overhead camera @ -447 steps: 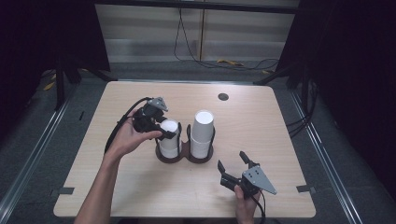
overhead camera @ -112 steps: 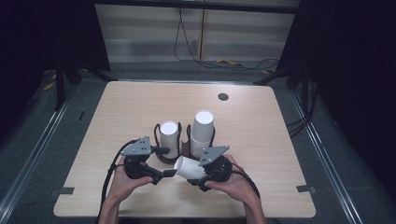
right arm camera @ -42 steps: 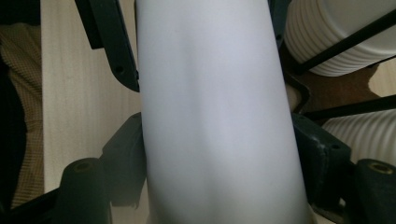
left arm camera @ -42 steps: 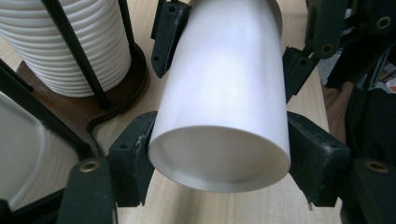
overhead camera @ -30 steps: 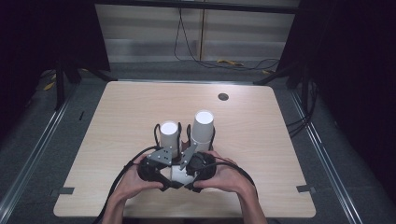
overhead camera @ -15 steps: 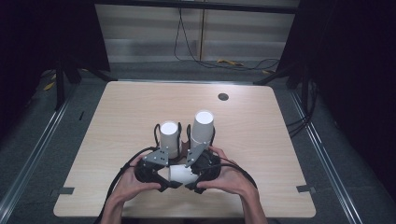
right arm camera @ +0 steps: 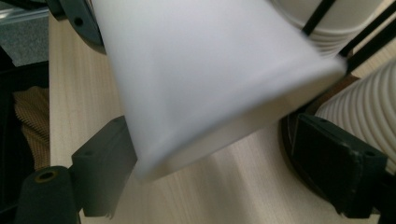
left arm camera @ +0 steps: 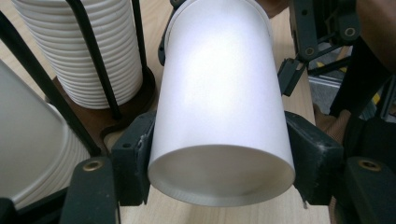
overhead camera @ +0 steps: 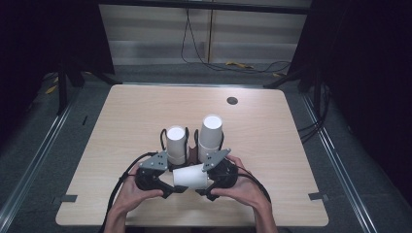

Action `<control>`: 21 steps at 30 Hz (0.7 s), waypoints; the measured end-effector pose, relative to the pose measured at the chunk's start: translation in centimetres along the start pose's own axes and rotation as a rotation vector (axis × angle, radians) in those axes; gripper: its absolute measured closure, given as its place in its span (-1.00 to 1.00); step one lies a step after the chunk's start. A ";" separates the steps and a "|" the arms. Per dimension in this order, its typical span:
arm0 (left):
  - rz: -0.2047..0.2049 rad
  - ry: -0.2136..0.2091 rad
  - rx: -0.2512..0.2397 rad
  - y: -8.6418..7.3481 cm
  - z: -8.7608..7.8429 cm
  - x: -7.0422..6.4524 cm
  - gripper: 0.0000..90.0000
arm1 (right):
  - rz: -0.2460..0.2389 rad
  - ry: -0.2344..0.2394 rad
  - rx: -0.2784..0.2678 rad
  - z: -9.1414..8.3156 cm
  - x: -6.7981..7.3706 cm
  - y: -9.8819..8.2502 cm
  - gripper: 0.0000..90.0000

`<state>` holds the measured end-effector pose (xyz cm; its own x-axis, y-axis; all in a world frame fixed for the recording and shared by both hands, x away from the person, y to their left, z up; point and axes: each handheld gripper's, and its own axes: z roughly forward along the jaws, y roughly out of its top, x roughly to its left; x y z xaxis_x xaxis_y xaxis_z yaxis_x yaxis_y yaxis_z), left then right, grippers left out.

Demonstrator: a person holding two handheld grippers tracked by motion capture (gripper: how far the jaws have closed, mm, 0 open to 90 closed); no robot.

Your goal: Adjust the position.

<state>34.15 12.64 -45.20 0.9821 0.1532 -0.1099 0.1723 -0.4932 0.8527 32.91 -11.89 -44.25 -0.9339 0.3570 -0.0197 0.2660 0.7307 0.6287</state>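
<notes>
I have one paper cup (overhead camera: 191, 176) lying on its side just above the near middle of the table (overhead camera: 121, 116), in front of the holder (overhead camera: 194, 154) with its two cup stacks. My left tongs (left arm camera: 219, 161) are clamped on the cup's sides near its open rim. My right tongs (right arm camera: 233, 168) have just spread apart; the cup sits between them, ungripped. The handover looks done; setting the cup somewhere remains. The left gripper view shows the pads (left arm camera: 133, 161) pressing; the high view hides that.
</notes>
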 end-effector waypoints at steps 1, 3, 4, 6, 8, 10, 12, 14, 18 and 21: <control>-0.002 -0.004 -0.002 0.0 -0.1 0.0 -0.25 | 0.003 -0.010 -0.006 0.0 0.0 -0.2 -0.67; -0.006 0.003 -0.023 -0.2 -0.1 0.0 -0.25 | 0.026 -0.019 -0.032 -0.1 0.0 -0.7 -0.66; -0.008 0.001 -0.029 -0.3 -0.2 0.0 -0.25 | 0.034 -0.022 -0.048 -0.1 -0.1 -1.0 -0.66; -0.014 -0.001 -0.049 -0.4 -0.2 0.0 -0.26 | 0.059 -0.017 -0.077 -0.2 -0.1 -1.5 -0.66; -0.018 -0.003 -0.066 -0.6 -0.2 0.0 -0.26 | 0.075 -0.023 -0.103 -0.3 0.0 -2.1 -0.66; -0.017 0.000 -0.065 -0.7 -0.2 0.0 -0.26 | 0.090 -0.030 -0.132 -0.4 0.0 -2.6 -0.66; -0.018 -0.001 -0.065 -0.7 -0.2 0.0 -0.26 | 0.104 -0.025 -0.154 -0.4 0.1 -3.1 -0.66; -0.012 -0.001 -0.062 -0.7 -0.2 -0.1 -0.26 | 0.111 -0.027 -0.172 -0.4 0.3 -3.5 -0.66; -0.010 -0.010 -0.062 -0.8 -0.2 -0.1 -0.26 | 0.132 -0.026 -0.231 -0.5 0.4 -4.3 -0.66; -0.006 -0.013 -0.074 -0.9 -0.2 -0.1 -0.26 | 0.148 -0.018 -0.276 -0.7 0.6 -4.9 -0.66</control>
<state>33.84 13.22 -45.84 0.9819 0.1448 -0.1218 0.1730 -0.4274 0.8874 30.89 -15.64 -46.76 -0.8848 0.4599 0.0753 0.3214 0.4852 0.8132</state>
